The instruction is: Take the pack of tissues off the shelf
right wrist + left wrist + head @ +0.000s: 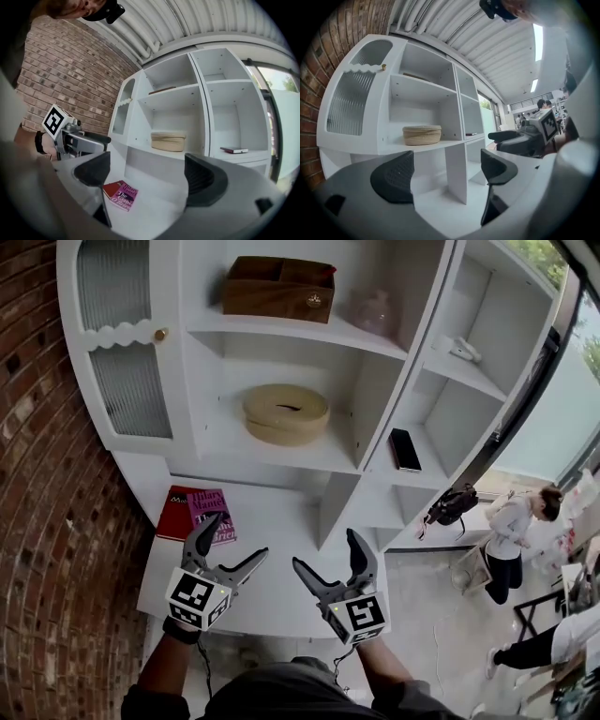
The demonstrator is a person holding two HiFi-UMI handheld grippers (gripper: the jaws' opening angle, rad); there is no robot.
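Note:
A pale pinkish soft pack (373, 310), likely the tissues, sits on the top shelf of the white shelf unit (281, 454), right of a brown box (278, 287). Neither gripper view shows the pack. My left gripper (237, 538) hovers open over the low white ledge (272, 601), nothing between its fingers. My right gripper (326, 549) hangs beside it, open and empty too. In the left gripper view the jaws (445, 171) stand wide, facing the shelf. In the right gripper view the jaws (149, 172) are also wide apart.
A woven basket (286, 413) fills the middle shelf. A dark flat device (405, 449) lies in the right bay, a white object (459, 350) above it. Books (199, 514) lie on the ledge at left. A brick wall (56, 549) is at left; people (511, 535) stand at right.

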